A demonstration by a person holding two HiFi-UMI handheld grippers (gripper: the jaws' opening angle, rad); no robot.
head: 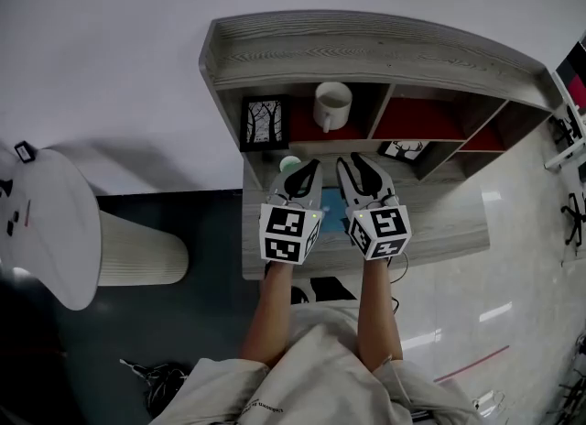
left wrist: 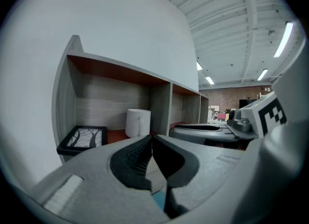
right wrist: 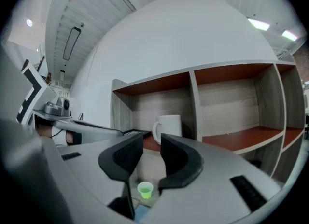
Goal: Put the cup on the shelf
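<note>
White wall behind, grey wooden tabletop [head: 449, 222] below, and both my grippers held side by side above it. On my left gripper [left wrist: 150, 138] the fingers are pressed together at their tips, with nothing between them. On my right gripper [right wrist: 150, 143] the fingers stand a little apart, and the gap holds nothing (through it I look straight down on the tabletop). Low in that gap a small green cup [right wrist: 145, 189] sits upright, mouth open, on the tabletop. From the head view it is just beside the tips of my left fingers, on their left, and neither gripper touches it. Between the two grippers a blue patch [head: 331, 201] shows on the tabletop; I cannot tell what it is. Beyond the fingertips stands the shelf [head: 366, 48], grey wood with reddish-brown insides, split into compartments. In its leftmost compartment a white mug [head: 332, 104] stands upright. Near it, at that compartment's left end, is a black-framed picture of bare trees [head: 265, 123].
</note>
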